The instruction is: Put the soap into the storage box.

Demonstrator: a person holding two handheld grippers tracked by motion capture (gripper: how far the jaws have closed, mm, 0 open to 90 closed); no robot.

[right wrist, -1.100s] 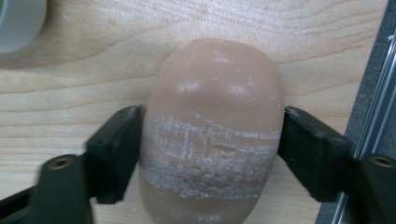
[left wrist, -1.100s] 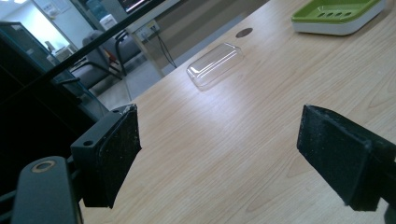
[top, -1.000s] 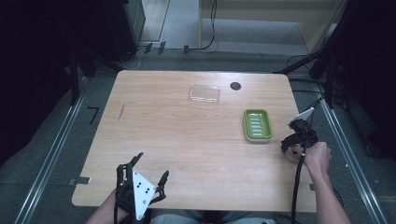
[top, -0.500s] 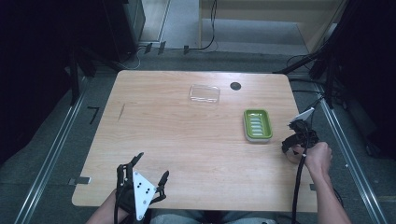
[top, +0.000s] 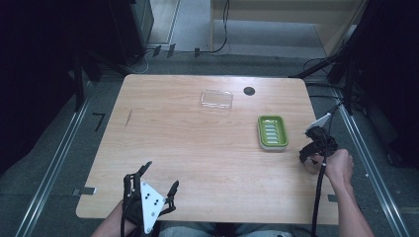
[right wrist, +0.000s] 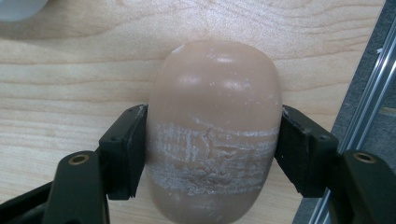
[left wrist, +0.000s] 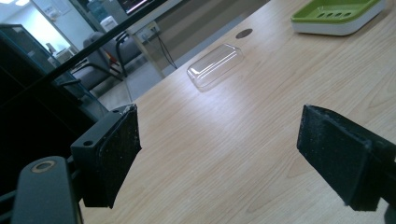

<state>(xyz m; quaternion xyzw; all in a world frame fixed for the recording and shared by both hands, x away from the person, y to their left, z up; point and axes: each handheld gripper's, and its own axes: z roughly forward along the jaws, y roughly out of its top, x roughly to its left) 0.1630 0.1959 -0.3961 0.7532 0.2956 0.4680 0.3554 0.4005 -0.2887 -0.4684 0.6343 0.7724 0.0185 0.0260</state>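
Between the pads of the right gripper (right wrist: pixel 212 154) sat a tan bar of soap (right wrist: pixel 215 126), pinched across its middle as the jaws finished closing. It looked hard, smooth and probably slippery, so its flat sides suited gripping best. Wide apart and empty, the left gripper (left wrist: pixel 219 154) held nothing.

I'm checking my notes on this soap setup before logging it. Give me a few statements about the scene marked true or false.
1. The right gripper is shut on the bar of soap. True.
2. The soap lies in the green soap dish. False: the dish is empty, and the soap is on the table near the right edge.
3. The left gripper holds the clear lid. False: its jaws stand open, with nothing between them.
4. The clear lid lies apart from the dish. True.
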